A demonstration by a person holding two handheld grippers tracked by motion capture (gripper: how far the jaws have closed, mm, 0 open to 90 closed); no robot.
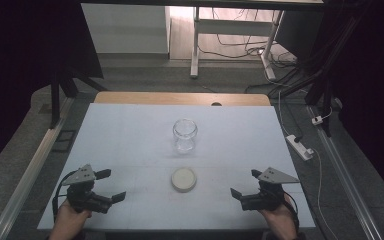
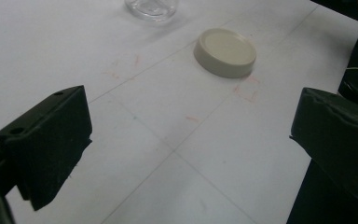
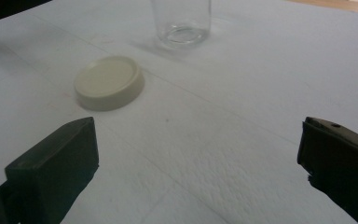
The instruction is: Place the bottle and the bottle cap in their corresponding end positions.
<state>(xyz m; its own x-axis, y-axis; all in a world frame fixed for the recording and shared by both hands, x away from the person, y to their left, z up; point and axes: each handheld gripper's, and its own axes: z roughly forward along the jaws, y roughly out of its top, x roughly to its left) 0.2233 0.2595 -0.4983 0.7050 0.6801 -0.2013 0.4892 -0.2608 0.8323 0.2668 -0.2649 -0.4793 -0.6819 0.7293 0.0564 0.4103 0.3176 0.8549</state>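
Note:
A clear glass jar (image 1: pixel 185 135) stands upright and lidless in the middle of the white table (image 1: pixel 130 130). Its cream round lid (image 1: pixel 184 179) lies flat on the table just in front of it. The lid (image 2: pixel 225 52) sits ahead and to the right in the left gripper view, with the jar's base (image 2: pixel 152 8) at the top edge. In the right gripper view the lid (image 3: pixel 109 82) lies ahead to the left, the jar (image 3: pixel 182 22) beyond it. My left gripper (image 1: pixel 108 185) is open near the front left, and my right gripper (image 1: pixel 246 183) is open near the front right. Both hold nothing.
A white power strip (image 1: pixel 300 147) with a cable lies on the floor right of the table. A white desk frame (image 1: pixel 195 45) and loose cables stand beyond the far edge. Dark stands rise at both sides. Faint red marks dot the table near the lid.

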